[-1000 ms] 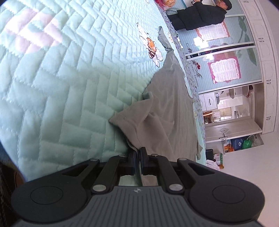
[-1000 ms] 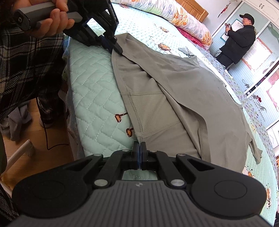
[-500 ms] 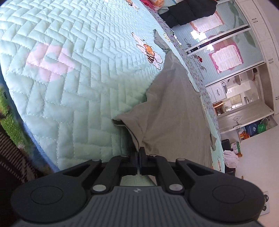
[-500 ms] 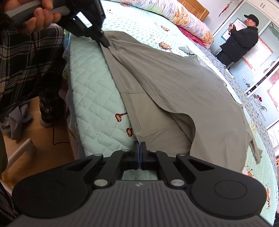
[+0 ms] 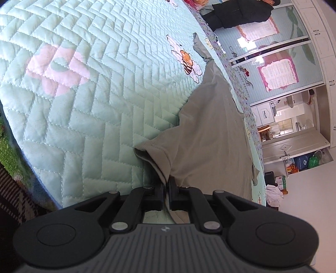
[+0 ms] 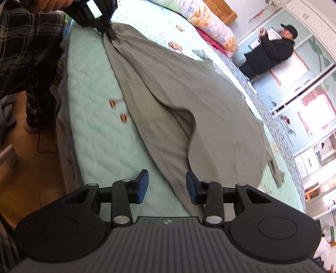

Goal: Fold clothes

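Note:
A grey-green garment (image 6: 210, 105) lies spread along the near side of a mint quilted bed (image 6: 94, 117). My right gripper (image 6: 167, 182) hovers at its near end. Its jaws are opening, and the blue pads (image 6: 141, 187) stand apart with the garment's edge lying loose between them. My left gripper (image 6: 110, 33) pinches the far corner, held by a hand (image 6: 50, 3). In the left wrist view the left gripper (image 5: 166, 184) grips the hem of the garment (image 5: 210, 136). Its jaws are just starting to open, with cloth still pinched.
The bed's edge (image 6: 67, 147) drops to a wooden floor (image 6: 31, 168) on the left, beside plaid-clad legs (image 6: 25, 52). A rolled floral duvet (image 6: 210, 25) lies at the head. Another person in black (image 6: 271, 50) stands beyond the bed by glass doors (image 5: 283, 69).
My right gripper has gone from shut on the garment's near hem to open, and the cloth has dropped flat. The left gripper keeps its corner and has drawn it farther off.

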The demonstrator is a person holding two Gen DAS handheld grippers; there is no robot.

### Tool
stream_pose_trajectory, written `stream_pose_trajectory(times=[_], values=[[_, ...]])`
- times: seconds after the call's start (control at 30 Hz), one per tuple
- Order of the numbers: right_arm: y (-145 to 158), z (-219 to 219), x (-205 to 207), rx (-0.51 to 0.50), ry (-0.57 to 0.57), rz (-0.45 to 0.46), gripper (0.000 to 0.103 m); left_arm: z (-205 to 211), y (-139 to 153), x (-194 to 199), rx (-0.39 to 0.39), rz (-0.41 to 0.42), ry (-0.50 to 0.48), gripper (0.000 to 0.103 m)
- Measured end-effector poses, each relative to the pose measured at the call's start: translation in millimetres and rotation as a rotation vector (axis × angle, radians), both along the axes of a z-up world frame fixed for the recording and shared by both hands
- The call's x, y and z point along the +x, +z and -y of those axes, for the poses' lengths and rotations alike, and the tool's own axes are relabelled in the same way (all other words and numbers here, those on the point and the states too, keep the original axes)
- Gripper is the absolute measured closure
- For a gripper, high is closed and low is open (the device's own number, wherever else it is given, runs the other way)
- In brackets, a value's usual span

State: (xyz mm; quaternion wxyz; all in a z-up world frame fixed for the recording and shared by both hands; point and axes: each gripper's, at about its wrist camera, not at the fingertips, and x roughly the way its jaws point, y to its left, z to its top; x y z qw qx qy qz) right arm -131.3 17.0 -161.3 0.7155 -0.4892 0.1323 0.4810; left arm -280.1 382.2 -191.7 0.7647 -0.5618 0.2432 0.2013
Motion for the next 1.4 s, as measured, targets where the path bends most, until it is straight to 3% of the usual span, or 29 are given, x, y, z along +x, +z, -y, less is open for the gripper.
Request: stream_pose_trajectory(times=[0.27,0.37,0.43,0.57,0.67,0.83,0.87,1.0,1.1,1.3,1.4], values=[[1,11,27,0.014,-0.04,-0.127,0.064,0,2,3,-0.004,-0.014,-0.007,0.095],[5,11,48,0.054,-0.091,-0.26,0.064,0,2,3,-0.006,-0.015,-0.007,0.095],[7,11,57,0.074,-0.107,-0.294,0.062,0,2,4,-0.003,-0.016,-0.009,0.095],[5,5,50,0.075,-0.085,-0.188,0.061,-2,1,4,-0.01,-0.015,-0.009,0.095],[-1,3,41,0.055,-0.054,-0.101,0.087,-2,2,4,-0.008,-0.017,-0.012,0.095],[-6,7,34,0.047,-0.036,-0.032,0.094,-2,2,4,-0.001,-0.018,-0.018,0.096],[-6,8,35,0.04,-0.045,-0.041,0.103,-2,3,3,0.011,-0.024,-0.022,0.097],[-4,12,29,-0.011,-0.062,-0.078,0.103,2,12,0,0.075,-0.047,-0.032,0.1],[1,22,14,-0.031,-0.041,-0.114,0.103,1,11,-1,0.074,-0.049,-0.03,0.1],[-8,32,10,0.011,-0.105,-0.008,0.103,-2,7,0,0.056,-0.049,-0.03,0.1],[-7,35,19,0.013,-0.129,0.017,0.098,-5,3,-1,0.029,-0.04,-0.027,0.1]])
